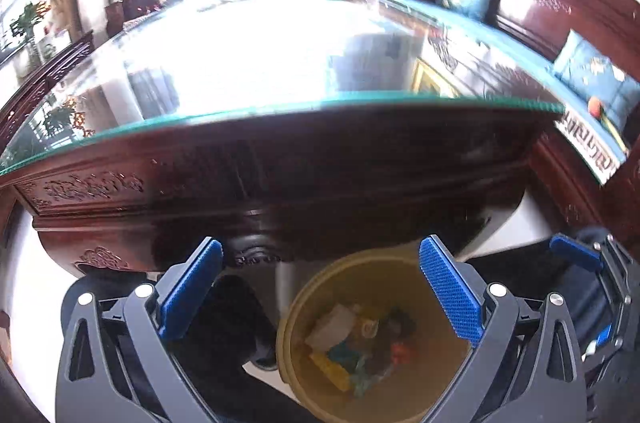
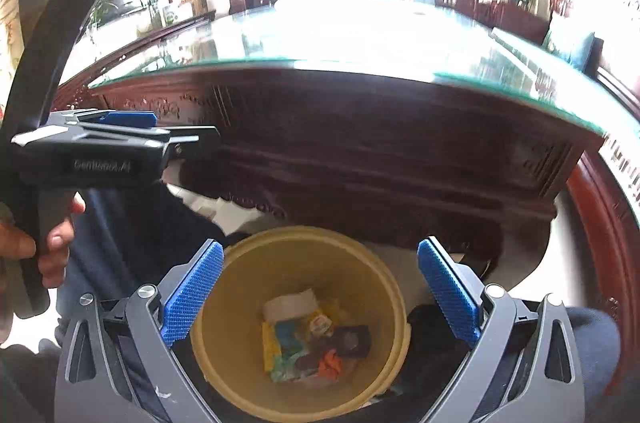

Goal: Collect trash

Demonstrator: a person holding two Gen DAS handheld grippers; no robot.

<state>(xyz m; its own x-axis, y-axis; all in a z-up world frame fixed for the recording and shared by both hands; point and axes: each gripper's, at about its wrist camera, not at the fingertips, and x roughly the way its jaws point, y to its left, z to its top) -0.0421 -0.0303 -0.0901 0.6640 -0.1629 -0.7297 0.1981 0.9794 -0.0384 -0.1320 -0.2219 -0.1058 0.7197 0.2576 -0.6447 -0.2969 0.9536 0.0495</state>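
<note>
A yellow round bin (image 1: 312, 287) stands on the floor below the table's front edge; it also shows in the right wrist view (image 2: 248, 263). Several scraps of trash (image 1: 360, 347) lie at its bottom: white paper, yellow, teal, dark and orange pieces (image 2: 316, 335). My left gripper (image 1: 320, 291) is open and empty above the bin, its blue pads wide apart. My right gripper (image 2: 320, 291) is open and empty, straight over the bin. The left gripper also shows in the right wrist view (image 2: 120, 139), held in a hand at the left.
A dark carved wooden table with a glass top (image 1: 280, 71) fills the middle; its front edge (image 2: 320, 67) is just beyond the bin. Wooden sofas with blue cushions (image 1: 592, 75) stand at the right. Legs in dark trousers (image 2: 132, 235) flank the bin.
</note>
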